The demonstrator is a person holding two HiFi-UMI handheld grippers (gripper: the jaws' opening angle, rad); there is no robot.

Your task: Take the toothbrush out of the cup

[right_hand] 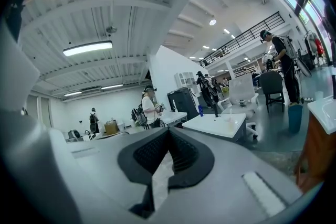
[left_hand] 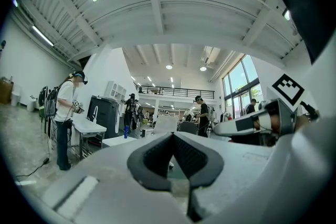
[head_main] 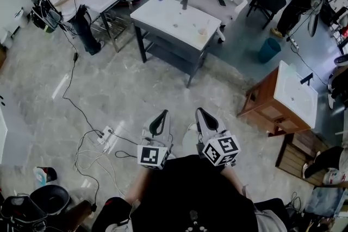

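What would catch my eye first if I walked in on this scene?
The left gripper and the right gripper, both grey, shut and empty, jut out side by side at the bottom of the head view. Beyond them stands a white table with a small cup on it, and a wooden washstand sits to the right.

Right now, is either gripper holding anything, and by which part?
Nothing is held. The left gripper and the right gripper are both shut and empty, far from the cup on the white table.
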